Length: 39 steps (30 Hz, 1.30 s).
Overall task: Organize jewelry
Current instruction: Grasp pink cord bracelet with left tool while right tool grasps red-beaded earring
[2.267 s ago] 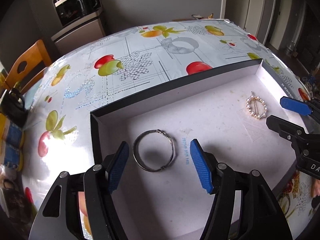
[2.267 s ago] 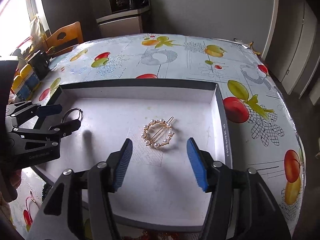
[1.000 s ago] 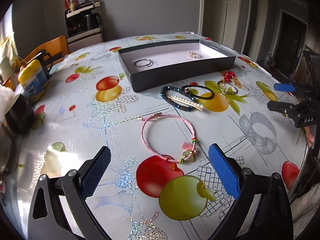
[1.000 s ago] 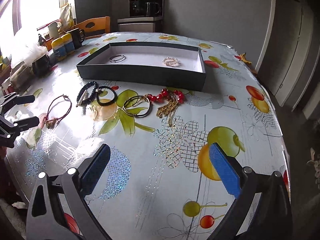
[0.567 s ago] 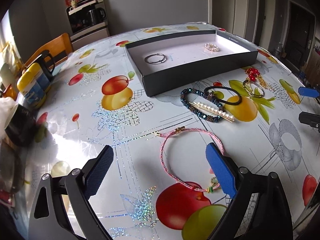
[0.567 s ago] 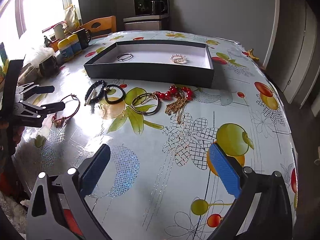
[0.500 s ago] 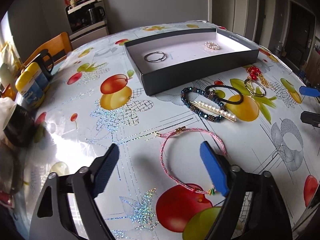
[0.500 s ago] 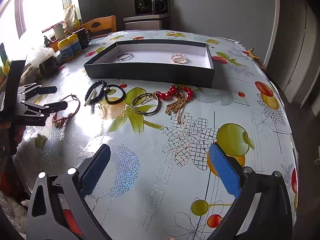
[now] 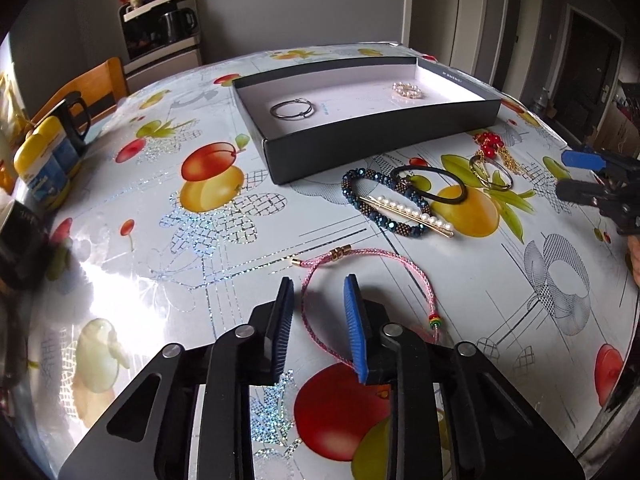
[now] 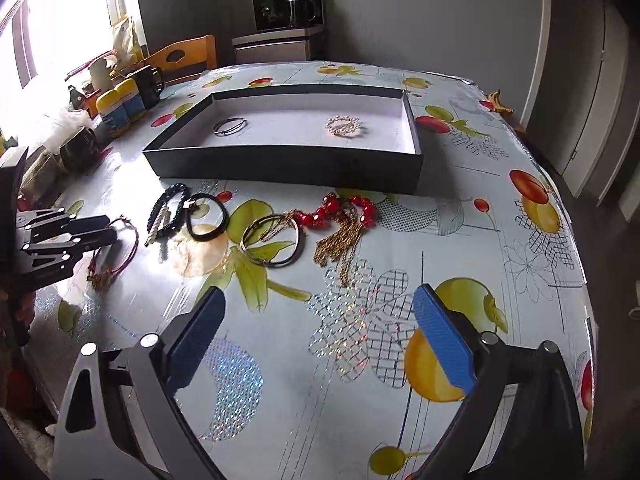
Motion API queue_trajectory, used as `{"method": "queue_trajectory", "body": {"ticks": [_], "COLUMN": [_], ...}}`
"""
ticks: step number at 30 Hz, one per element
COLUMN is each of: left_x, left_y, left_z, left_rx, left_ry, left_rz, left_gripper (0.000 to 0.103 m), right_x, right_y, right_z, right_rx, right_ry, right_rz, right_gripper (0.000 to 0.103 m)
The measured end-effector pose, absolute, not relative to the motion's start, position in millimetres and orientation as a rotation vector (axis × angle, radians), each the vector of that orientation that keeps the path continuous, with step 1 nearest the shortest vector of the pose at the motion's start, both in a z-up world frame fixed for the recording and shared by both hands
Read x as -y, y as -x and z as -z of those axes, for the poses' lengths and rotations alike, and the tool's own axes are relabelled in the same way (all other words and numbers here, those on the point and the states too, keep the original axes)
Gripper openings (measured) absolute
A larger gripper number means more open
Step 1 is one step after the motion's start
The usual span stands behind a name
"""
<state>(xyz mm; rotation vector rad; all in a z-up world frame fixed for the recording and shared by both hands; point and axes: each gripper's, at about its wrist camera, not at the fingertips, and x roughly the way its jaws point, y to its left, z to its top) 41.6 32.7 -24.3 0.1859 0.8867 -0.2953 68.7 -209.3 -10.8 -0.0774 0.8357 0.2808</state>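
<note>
A pink cord bracelet (image 9: 400, 266) lies on the fruit-print tablecloth. My left gripper (image 9: 319, 300) is down over its left side. Its jaws are closing, with the cord between the pads and a gap still on each side. In the right wrist view the same left gripper (image 10: 100, 226) sits at the bracelet (image 10: 130, 248). My right gripper (image 10: 320, 320) hovers over bare cloth, wide but closing slightly, with nothing between its pads. The black box (image 9: 380, 148) holds a silver bangle (image 9: 291, 109) and a round pearl clip (image 9: 407, 91).
In front of the box lie a blue bead bracelet (image 9: 352, 184), a pearl bar clip (image 9: 408, 210), a black hair tie (image 9: 440, 200), a gold bangle (image 10: 272, 240) and a red bead necklace (image 10: 344, 208). Mugs and yellow-lidded tubs (image 9: 40, 160) crowd the left edge beside a wooden chair (image 9: 92, 88).
The left jaws have narrowed a lot around the pink bracelet's left side after moving forward over it. The right gripper has edged forward, its jaws slightly narrower.
</note>
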Motion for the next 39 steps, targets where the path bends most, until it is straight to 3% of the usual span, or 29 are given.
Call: {"method": "queue_trajectory", "body": {"ticks": [4, 6, 8, 11, 22, 26, 39], "left_x": [-35, -38, -39, -39, -41, -41, -40], "left_y": [-39, -39, -37, -35, -33, -33, -26], "left_z": [24, 24, 24, 24, 24, 24, 5], "left_rx": [-0.886, -0.888, -0.888, -0.887, -0.887, -0.887, -0.843], "left_ry": [-0.175, -0.157, -0.154, -0.163, -0.157, -0.157, -0.148], "left_rz": [0.294, 0.296, 0.299, 0.302, 0.302, 0.303, 0.31], "left_gripper": [0.006, 0.004, 0.003, 0.003, 0.002, 0.002, 0.002], "right_x": [210, 212, 215, 217, 212, 211, 216], "right_y": [-95, -106, -115, -126, -145, -145, -118], "right_z": [11, 12, 13, 15, 30, 30, -7], "right_rx": [-0.831, -0.836, -0.835, -0.839, -0.891, -0.894, -0.795], "right_ry": [0.1, 0.096, 0.095, 0.087, 0.073, 0.06, 0.035], "right_rz": [-0.239, -0.222, -0.204, -0.201, -0.22, -0.238, -0.262], "right_gripper": [0.066, 0.056, 0.039, 0.028, 0.021, 0.009, 0.009]}}
